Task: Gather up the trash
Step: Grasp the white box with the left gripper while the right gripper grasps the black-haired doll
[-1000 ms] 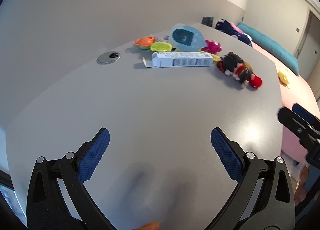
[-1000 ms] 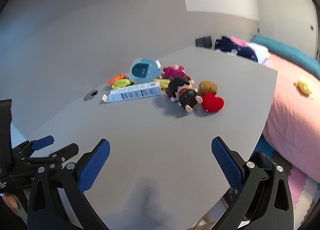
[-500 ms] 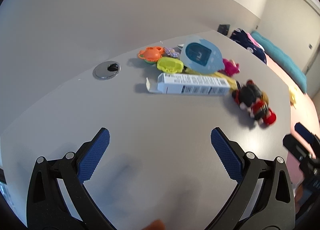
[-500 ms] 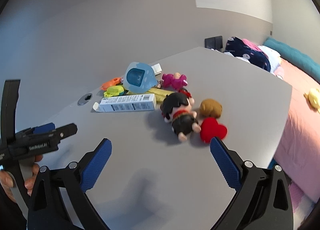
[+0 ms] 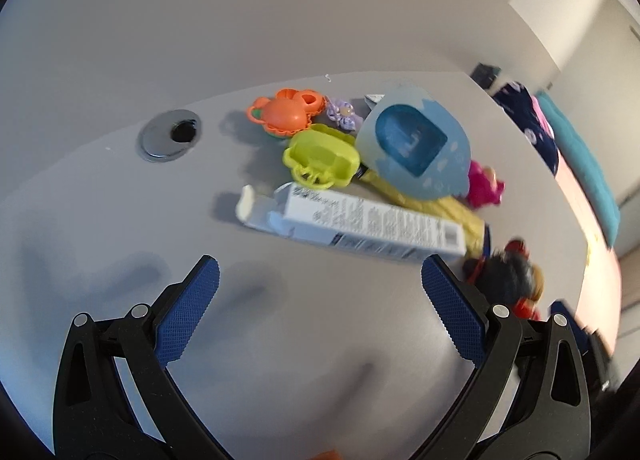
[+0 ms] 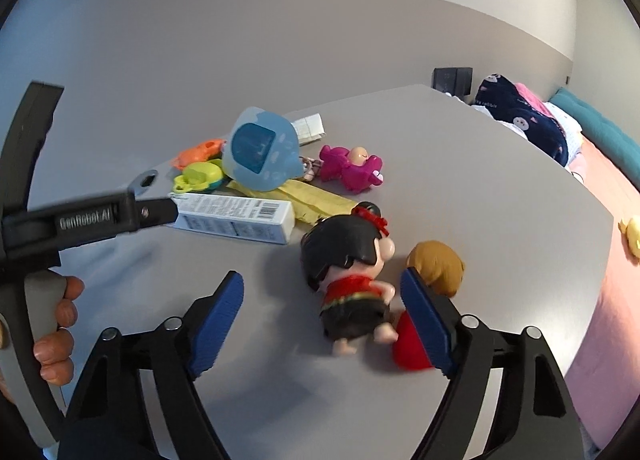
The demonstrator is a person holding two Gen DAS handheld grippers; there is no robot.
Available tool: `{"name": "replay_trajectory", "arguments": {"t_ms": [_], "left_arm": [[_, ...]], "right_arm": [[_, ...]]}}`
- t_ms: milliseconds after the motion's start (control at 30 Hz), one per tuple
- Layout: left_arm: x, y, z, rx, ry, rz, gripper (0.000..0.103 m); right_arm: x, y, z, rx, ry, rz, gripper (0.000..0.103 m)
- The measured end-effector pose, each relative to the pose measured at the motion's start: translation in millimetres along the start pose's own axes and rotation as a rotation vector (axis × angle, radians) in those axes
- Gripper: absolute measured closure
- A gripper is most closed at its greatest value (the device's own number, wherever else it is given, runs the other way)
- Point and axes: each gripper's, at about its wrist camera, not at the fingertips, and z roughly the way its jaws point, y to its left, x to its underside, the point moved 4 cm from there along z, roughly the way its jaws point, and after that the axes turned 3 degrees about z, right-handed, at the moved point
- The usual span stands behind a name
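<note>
1. Left wrist view: the left hand-held gripper (image 5: 320, 292) is released and empty over the worktop (image 5: 120, 219); the box (image 5: 360, 225) lies just ahead of it.
2. Right wrist view: the right hand-held gripper (image 6: 322, 312) is closing, its pads touching nothing, with the doll (image 6: 352, 280) between its jaws; the box (image 6: 236, 217) lies beyond, to the left.

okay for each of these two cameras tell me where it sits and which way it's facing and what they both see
Left wrist: sits on the left tool, angled down over the grey table at the white carton; only its own open fingers show.
Right wrist: sits on the right tool, angled down at the black-haired doll, which lies between its closing jaws, untouched; the left tool and the hand holding it show at left.
Shared: carton, doll, blue toy, table.
</note>
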Motion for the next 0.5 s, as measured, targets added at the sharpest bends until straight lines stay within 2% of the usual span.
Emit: {"name": "replay_trajectory", "arguments": {"t_ms": [133, 300, 500], "left_arm": [[-11, -8, 19, -0.068, 0.037, -0.048, 0.005], [-19, -12, 48, -0.109, 0.120, -0.144, 0.006], [-26, -23, 52, -0.129, 0.135, -0.170, 0.008]], "right_arm": [[-6, -6, 19, -0.005, 0.037, -0.006, 0.022], [-6, -7, 35, 0.012, 0.062, -0.024, 0.023], [-2, -4, 53, 0.009, 0.116, -0.033, 0.030]]}}
